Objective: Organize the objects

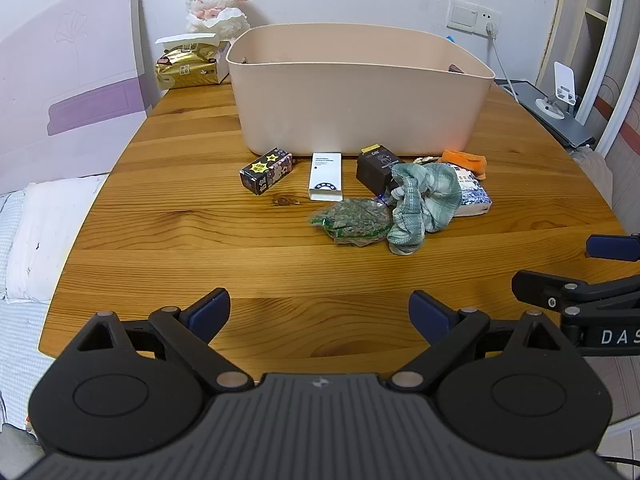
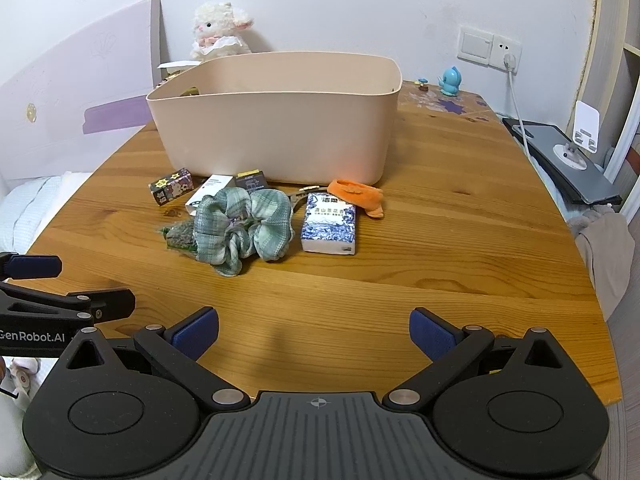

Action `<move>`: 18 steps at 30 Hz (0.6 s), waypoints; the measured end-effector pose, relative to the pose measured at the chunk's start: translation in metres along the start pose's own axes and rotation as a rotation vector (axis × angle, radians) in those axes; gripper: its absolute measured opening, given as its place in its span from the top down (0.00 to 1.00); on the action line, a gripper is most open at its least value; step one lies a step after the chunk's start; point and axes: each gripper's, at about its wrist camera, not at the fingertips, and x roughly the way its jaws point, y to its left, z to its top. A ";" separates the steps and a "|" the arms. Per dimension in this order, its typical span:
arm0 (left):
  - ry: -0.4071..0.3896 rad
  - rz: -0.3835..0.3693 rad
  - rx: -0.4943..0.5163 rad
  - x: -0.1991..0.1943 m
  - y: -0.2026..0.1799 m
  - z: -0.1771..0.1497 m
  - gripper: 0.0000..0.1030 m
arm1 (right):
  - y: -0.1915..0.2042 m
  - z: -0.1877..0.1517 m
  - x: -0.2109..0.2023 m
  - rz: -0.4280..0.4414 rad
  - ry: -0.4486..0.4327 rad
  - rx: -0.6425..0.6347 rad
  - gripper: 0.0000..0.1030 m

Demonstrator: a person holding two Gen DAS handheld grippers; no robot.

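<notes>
Tools, left (image 1: 319, 312) and right (image 2: 314, 330), gape empty; crumpled scrunchie (image 2: 240, 228) touches a seemingly crinkly packet (image 1: 352, 220).

A bedroom: pillow (image 1: 48, 236) and headboard (image 1: 72, 80) beside wooden table (image 1: 200, 240)

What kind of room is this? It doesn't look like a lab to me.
Most likely a bedroom in someone's home. A wooden table stands right beside a bed with a white pillow and a lilac headboard, and a plush lamb sits against the wall behind a beige storage bin.
</notes>
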 end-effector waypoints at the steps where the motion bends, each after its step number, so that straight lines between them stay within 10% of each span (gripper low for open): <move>1: -0.001 0.000 0.000 0.000 0.000 0.000 0.06 | 0.000 0.000 0.000 0.000 0.000 -0.001 0.00; 18: -0.001 0.000 -0.001 -0.002 0.001 -0.001 0.06 | 0.000 -0.001 0.002 -0.001 0.004 -0.001 0.00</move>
